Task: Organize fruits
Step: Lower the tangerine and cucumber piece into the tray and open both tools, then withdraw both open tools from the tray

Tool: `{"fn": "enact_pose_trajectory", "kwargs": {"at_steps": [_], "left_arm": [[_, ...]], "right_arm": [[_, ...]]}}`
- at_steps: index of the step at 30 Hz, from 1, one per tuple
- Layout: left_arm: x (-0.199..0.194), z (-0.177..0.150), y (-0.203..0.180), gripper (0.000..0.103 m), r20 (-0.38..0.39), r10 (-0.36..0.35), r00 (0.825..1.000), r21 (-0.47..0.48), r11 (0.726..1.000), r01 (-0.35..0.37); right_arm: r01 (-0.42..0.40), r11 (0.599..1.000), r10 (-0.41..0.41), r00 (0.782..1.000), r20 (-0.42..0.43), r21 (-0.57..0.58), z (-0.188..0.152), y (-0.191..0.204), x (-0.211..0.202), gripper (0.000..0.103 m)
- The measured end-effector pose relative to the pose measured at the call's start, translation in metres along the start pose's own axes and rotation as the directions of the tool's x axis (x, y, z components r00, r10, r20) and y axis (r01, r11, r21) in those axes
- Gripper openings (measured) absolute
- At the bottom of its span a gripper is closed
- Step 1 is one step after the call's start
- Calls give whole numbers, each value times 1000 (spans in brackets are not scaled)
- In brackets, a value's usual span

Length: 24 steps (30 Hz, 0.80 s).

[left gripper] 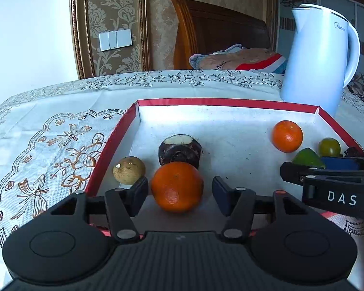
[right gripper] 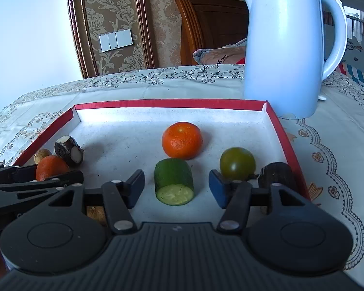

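Both jaws apart: orange (left gripper: 177, 186) btwn L gripper (left gripper: 179, 195), cucumber piece (right gripper: 174, 181) btwn R gripper (right gripper: 176, 186), lower centre; neither gripped. Release step; you back out next.

In the left wrist view the right tool (left gripper: 327, 169) covers most of the green cut piece (left gripper: 308, 156) and nearly all of a dark thing (left gripper: 354, 150) at the tray's right wall, too little of which shows to tell what it is. The kettle (left gripper: 320, 55) hides the tray's far right corner. In the right wrist view the left tool (right gripper: 34, 177) hides the lower part of the near orange (right gripper: 51, 166), which itself covers most of the small tan fruit (right gripper: 41, 154). The right tool's own arm cuts off the dark stump (right gripper: 276, 173) low down. The kettle's lid runs past the top edge.
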<state>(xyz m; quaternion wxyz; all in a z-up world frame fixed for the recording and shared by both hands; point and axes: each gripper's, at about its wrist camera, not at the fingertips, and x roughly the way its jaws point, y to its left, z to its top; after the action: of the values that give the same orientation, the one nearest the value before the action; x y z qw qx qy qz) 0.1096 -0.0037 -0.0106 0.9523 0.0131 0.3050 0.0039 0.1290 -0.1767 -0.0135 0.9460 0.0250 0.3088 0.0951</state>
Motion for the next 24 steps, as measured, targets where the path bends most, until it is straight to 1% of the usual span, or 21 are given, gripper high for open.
{"fn": "enact_pose_trajectory", "kwargs": {"at_steps": [1,7,9,10,11,12,13,14,17,20,24], "left_arm": [[0,-1,-1,62,1,0,1000,4,1000,0],[-2,-1,1,62,-1,-7,1000,-3,1000,7],[-2,-1,2,62,-1,-8,1000,-3,1000,8],[-3,-1,2,63,-2,-8,1000,-4,1000,8],[-3,-1,3,64,-2,-2,1000,-6,1000,2],[-3,-2,3,72,-4,11,1000,-11,1000,-11],[-1,-2,5,77,-9,23,1000,-22,999,-23],[-1,-1,8,81,-13,19,1000,-33,999,-19],[-2,-2,12,81,-11,3,1000,-50,999,-3],[-3,-3,8,81,-11,16,1000,-24,1000,-16],[-4,-4,9,81,-8,13,1000,-22,1000,-13]], "right_arm": [[1,1000,-1,1000,2,1,0,-1,-1,71],[-2,1000,2,1000,3,13,-2,-3,-5,72],[-1,1000,0,1000,2,19,-2,-4,-5,78],[2,1000,-3,1000,7,21,-2,-5,-7,79],[2,1000,-2,1000,12,22,-3,-5,-9,80],[1,1000,-1,1000,15,23,-3,-6,-10,83],[-1,1000,0,1000,15,25,-3,-6,-11,87],[-3,1000,3,1000,13,25,-4,-6,-12,89],[-10,1000,9,1000,17,24,-6,-6,-16,89],[-25,999,25,1000,17,24,-9,-6,-20,89],[-27,1000,26,999,27,16,-12,-5,-26,93]]}}
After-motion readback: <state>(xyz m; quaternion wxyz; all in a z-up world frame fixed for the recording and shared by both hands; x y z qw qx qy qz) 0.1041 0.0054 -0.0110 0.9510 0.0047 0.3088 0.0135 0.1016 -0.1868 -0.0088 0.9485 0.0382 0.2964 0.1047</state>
